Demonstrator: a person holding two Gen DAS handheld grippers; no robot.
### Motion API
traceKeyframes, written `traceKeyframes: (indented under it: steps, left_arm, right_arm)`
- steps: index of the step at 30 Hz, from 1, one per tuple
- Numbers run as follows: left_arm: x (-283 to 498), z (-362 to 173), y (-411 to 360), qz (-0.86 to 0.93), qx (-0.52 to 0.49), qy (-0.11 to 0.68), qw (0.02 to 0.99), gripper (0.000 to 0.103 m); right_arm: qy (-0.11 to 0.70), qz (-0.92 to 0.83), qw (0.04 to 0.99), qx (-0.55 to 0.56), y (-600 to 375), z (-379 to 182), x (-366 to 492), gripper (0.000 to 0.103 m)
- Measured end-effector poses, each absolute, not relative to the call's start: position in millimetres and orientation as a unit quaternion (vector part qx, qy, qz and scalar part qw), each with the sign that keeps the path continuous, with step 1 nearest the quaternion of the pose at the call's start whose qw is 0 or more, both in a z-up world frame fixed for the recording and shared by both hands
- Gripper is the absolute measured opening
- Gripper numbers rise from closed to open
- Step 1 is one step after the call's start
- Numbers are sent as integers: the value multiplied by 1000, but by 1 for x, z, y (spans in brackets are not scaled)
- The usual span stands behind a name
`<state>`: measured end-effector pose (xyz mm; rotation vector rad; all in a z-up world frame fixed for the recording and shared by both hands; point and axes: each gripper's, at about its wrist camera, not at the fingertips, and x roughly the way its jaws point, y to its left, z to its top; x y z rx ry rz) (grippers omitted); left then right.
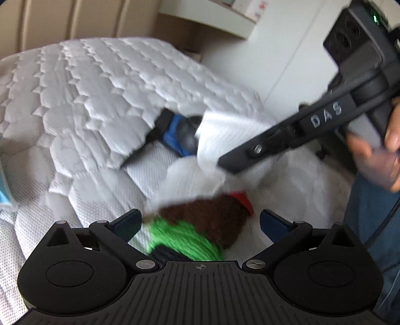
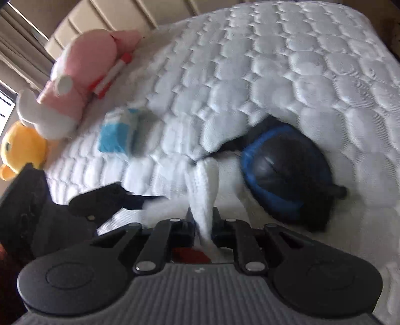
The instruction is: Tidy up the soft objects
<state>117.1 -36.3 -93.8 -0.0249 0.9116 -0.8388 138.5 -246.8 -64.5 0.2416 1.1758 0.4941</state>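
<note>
My left gripper [image 1: 201,225] is open, low over a brown, green and red plush toy [image 1: 207,222] that lies on the bed between its blue pads. My right gripper [image 2: 203,218] is shut on a fold of white cloth [image 2: 205,185], pulled up off the bed. In the left wrist view that gripper [image 1: 225,162] reaches in from the right, held by a hand [image 1: 375,160], with the cloth [image 1: 225,132] draped over its tip. A blue and black rounded object [image 2: 282,175] sits half under the lifted edge of the quilted cover [image 2: 250,75], also visible from the left [image 1: 182,135].
A pink and white plush [image 2: 85,65] and a yellow plush [image 2: 20,150] lie at the far left of the bed by the padded headboard [image 2: 112,10]. A blue and white pack [image 2: 117,132] rests near them. A person's jeans leg [image 1: 370,212] stands at the right.
</note>
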Motion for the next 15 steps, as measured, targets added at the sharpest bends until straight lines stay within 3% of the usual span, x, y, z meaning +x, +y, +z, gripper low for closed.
traceKeyframes:
  steps: [6,11,14,15]
  left_arm:
    - [117,-103,-46,-409,-2,440,800,102]
    - [112,-114,-80,-430,68,424,794,100]
    - [97,-111,-88,-446,115,392,796,84]
    - [93,-108,-87,-448,123,383,798,74]
  right_arm:
    - [503,206,838,52,-250,-51,138,15]
    - [514,172,831,125,-275,-58,144,15]
    - [495,168,843,126,-280,-53,143,16]
    - [490,169,846,126,-282,-52,143,16]
